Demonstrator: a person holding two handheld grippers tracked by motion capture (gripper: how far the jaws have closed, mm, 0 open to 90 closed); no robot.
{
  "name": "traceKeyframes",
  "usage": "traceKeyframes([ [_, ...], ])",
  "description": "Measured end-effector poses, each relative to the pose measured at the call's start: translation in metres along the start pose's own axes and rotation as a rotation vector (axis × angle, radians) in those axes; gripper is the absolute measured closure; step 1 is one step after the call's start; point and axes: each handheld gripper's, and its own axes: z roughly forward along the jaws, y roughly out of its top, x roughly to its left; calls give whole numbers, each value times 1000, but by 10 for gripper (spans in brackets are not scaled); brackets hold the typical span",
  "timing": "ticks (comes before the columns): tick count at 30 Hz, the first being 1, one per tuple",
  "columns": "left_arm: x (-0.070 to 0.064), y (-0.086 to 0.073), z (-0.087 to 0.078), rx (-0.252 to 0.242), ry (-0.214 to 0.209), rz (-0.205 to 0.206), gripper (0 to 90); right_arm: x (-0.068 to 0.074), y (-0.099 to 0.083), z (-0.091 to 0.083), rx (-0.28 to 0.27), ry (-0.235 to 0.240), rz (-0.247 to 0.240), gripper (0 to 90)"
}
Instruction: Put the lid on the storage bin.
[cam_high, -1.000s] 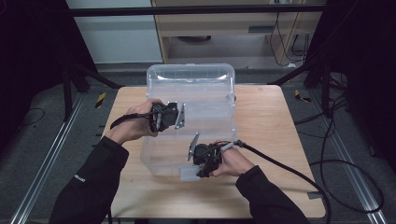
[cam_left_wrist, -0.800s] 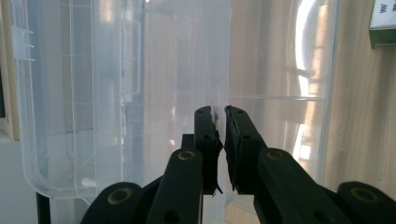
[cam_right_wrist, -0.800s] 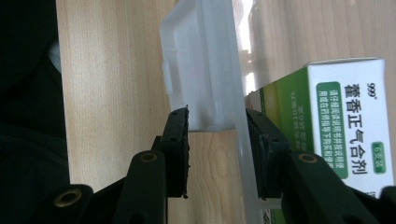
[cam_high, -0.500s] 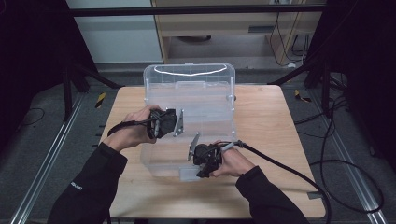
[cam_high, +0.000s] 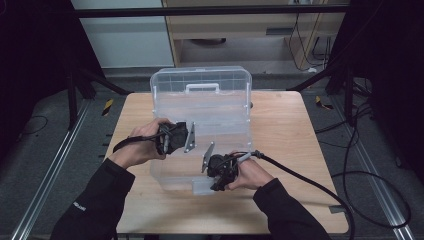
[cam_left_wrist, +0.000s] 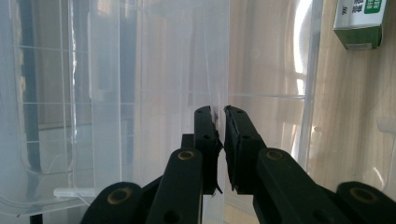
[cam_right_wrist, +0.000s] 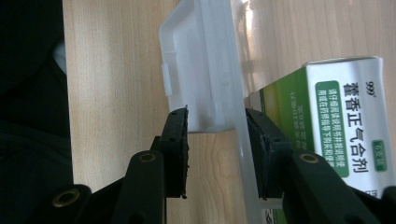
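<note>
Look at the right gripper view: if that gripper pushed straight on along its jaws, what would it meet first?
The right gripper already straddles the clear box's front latch tab, so it would probably press into that tab and the box wall first. The green-and-white carton lies behind the wall; depth is unclear.

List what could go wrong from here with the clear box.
1. The left gripper pinches only the thin side wall of the clear box; that wall may flex or slip out.
2. The right gripper straddles the front latch with its jaws apart, so it may slide off when pulled.
3. The green-and-white carton inside could shift if the box tips.
</note>
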Motion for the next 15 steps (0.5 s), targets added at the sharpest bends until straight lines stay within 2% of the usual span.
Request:
traceKeyframes([
  [15,-12,-3,-4,-11,-11,-16,832,3,-1,0,-7,-1,0,608],
])
